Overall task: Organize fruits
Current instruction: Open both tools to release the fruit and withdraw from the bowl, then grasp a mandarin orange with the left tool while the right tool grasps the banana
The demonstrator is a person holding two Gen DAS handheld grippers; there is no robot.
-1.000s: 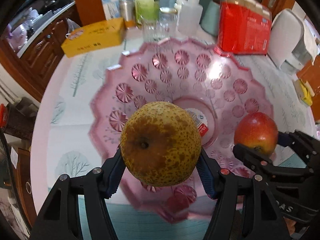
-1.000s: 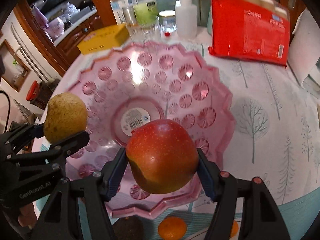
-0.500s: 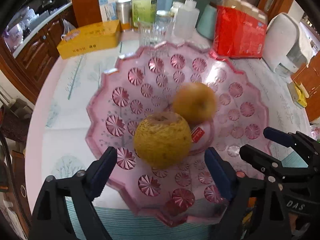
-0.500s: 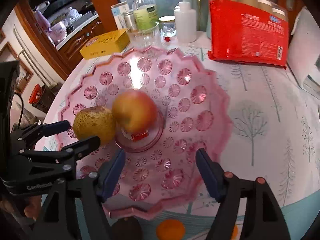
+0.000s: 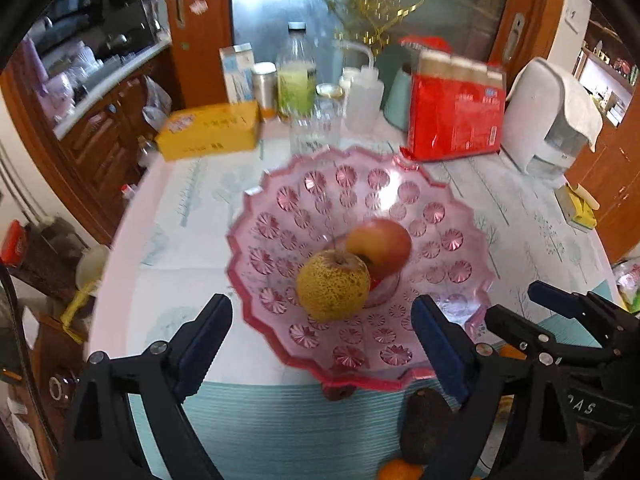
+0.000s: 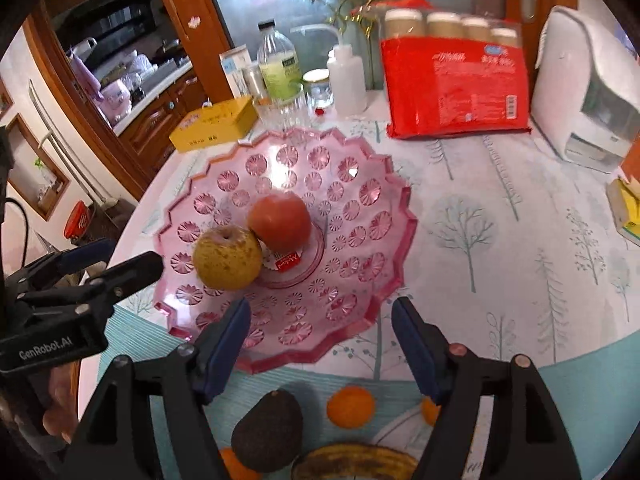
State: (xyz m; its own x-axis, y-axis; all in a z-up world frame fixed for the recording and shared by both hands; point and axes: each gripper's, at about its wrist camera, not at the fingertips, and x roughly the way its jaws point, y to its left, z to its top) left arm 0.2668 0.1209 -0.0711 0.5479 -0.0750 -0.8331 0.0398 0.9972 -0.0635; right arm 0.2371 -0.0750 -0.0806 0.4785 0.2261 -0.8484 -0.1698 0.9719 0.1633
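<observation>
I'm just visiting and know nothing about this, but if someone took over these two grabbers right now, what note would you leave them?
Left gripper: open, empty.
Right gripper: open, empty.
Done: pear and apple sit touching in the pink bowl.
Left: avocado, oranges and banana lie on the mat in front of the bowl; they probably go in next.

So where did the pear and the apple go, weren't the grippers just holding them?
Both got let go. The left gripper dropped the pear into the pink bowl, the right gripper dropped the apple there, and the two fruits now touch at the bowl's middle. Both grippers opened and pulled back. The avocado, oranges and banana stayed on the table.
</observation>
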